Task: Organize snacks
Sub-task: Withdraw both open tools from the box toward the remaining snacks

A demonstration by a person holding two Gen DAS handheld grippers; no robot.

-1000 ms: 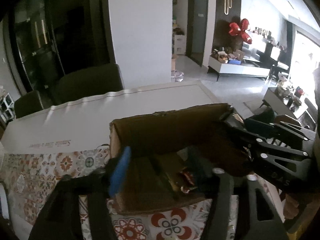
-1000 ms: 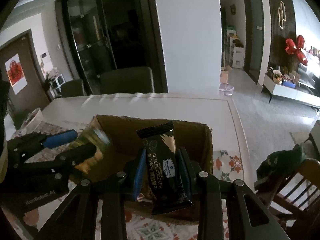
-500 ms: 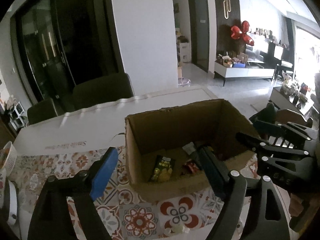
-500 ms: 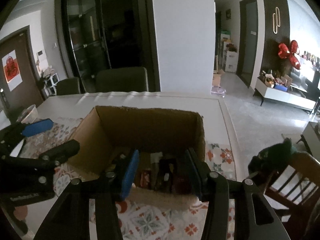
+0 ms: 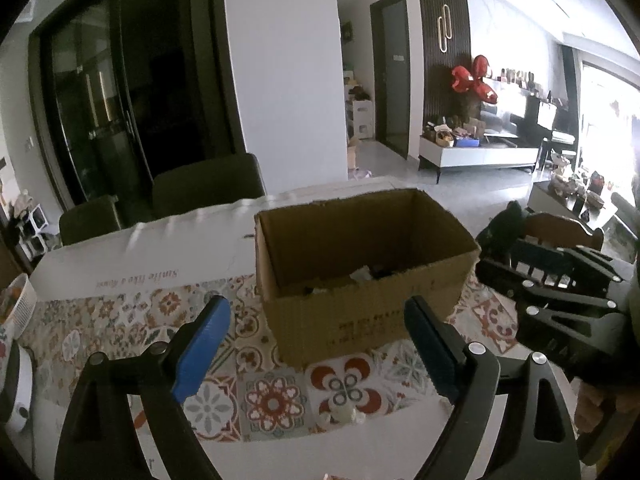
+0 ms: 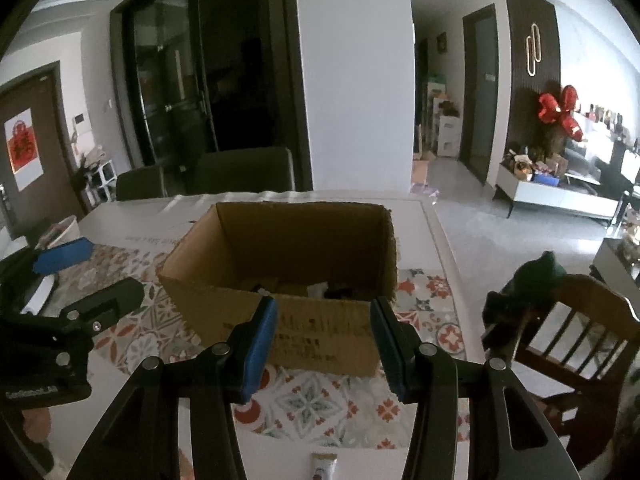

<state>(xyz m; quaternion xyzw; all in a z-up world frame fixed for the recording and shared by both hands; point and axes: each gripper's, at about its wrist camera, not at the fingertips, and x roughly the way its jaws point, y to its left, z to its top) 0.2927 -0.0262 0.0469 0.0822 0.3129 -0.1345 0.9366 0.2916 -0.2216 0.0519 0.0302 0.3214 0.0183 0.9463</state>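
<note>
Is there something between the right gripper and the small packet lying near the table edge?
Nothing visible. The right gripper is open and empty, and the small packet lies alone on bare table, below the fingers.

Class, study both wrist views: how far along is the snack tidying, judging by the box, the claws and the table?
Done: several packets lie inside the cardboard box. In hand: nothing; the left claw and right claw are both open and empty, short of the box. Left: a small packet on the table's near edge looks unpacked.
</note>
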